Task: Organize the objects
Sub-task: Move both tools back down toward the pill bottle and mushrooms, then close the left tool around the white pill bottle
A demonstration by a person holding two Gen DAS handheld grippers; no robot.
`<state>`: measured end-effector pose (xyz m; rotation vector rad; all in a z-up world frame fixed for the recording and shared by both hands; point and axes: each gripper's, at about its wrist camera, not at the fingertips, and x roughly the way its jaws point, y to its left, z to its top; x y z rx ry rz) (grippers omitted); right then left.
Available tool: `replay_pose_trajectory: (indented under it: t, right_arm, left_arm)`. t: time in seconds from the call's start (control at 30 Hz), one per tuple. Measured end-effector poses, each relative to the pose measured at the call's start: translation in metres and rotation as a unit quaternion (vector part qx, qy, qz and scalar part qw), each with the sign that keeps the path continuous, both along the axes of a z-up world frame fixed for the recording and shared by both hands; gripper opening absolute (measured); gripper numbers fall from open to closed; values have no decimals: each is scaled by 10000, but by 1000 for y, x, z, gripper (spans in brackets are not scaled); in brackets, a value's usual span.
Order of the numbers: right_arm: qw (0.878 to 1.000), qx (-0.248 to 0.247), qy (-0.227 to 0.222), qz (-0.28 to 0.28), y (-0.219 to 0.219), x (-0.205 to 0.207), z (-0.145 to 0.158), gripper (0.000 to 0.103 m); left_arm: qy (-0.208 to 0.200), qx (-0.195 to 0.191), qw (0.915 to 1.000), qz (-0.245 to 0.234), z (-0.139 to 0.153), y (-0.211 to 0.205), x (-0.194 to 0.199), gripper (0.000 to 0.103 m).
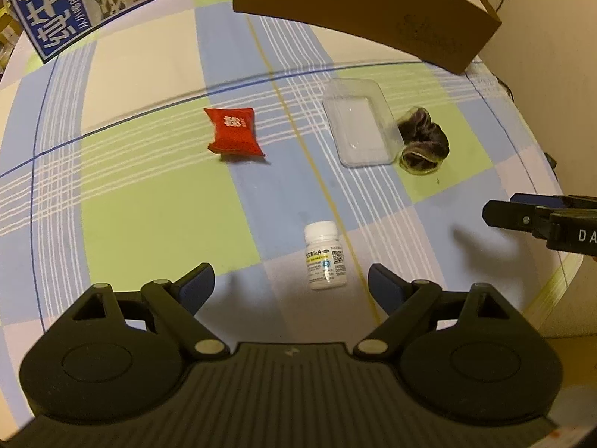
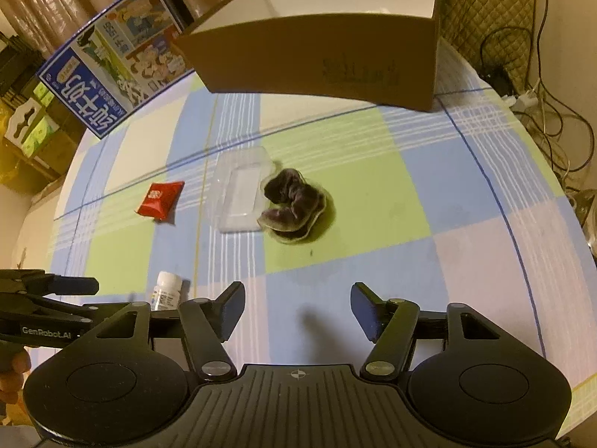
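Checked cloth, left to right: red packet (image 1: pixel 235 132), lying flat; white pill bottle (image 1: pixel 325 256), upright, just ahead of left gripper (image 1: pixel 291 285), jaws wide, empty; clear plastic tray (image 1: pixel 360 123) touching dark scrunchie (image 1: pixel 423 142); right gripper (image 2: pixel 297 308), spread, empty. Cardboard box (image 2: pixel 328 52) behind.

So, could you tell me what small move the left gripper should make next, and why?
Probably ease the left gripper forward around the white pill bottle. Its jaws are open and empty, and the upright bottle stands just ahead between them, nearer than any other item on the checked cloth.
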<state>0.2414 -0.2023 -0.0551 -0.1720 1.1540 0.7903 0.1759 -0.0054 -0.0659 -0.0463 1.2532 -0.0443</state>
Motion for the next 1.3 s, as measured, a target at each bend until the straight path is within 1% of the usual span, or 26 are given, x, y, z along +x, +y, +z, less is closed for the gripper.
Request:
replay_pose_trajectory:
  t: [0.23,0.4,0.5,0.57,0.63,0.7,0.77,0.8,0.9,0.93,1.0,1.03,1.2,1.3]
  right_arm:
    - [9999,-88,73,25,-5,6,-6,60]
    - [9998,-131,146,-25,-11,11,-11,60]
    - [9998,-125,174,-44,-14,14,-13,60]
    - [9997,-113,189,-50,-16,16,-13,60]
    - [9997,-100,203,-70,-18,18,-14,60]
    - [9997,-88,215,-85,-20,21,-14,60]
    - [9997,-80,220,-85,-21,24,-14,60]
    - [9997,-75,218,-84,-22,24,-14,60]
    - [9997,-49,217,-45,-22,27,-14,60]
    - [9998,-36,211,-29,-21,28,-13,60]
    - [9998,-9,204,15,-19,30,-13,60]
    - [9998,4,191,49,-18,31,-13,60]
    - [9995,72,25,299,-9,33,-12,60]
    - [9987,160,-106,479,-1,34,-10,60]
  left_arm:
    - [60,26,9999,-137,-10,-10,6,86]
    - [109,-72,9997,-224,-19,-16,8,79]
    - [108,-100,9996,-239,-24,-19,10,71]
    - [108,-133,9996,-238,-27,-20,11,63]
    - [133,-152,9995,-223,-30,-21,13,57]
    - [140,-171,9996,-196,-33,-21,15,53]
    - [124,-180,9996,-186,-35,-22,17,43]
    - [134,-185,9996,-182,-36,-23,18,40]
    - [137,-132,9997,-178,-38,-25,20,38]
    - [133,-129,9996,-191,-38,-26,21,35]
    - [122,-149,9997,-181,-38,-26,22,29]
    - [113,-147,9997,-178,-38,-26,22,22]
    - [-48,-59,9999,-118,-33,-24,20,22]
    - [-141,-32,9999,20,-26,-17,20,22]
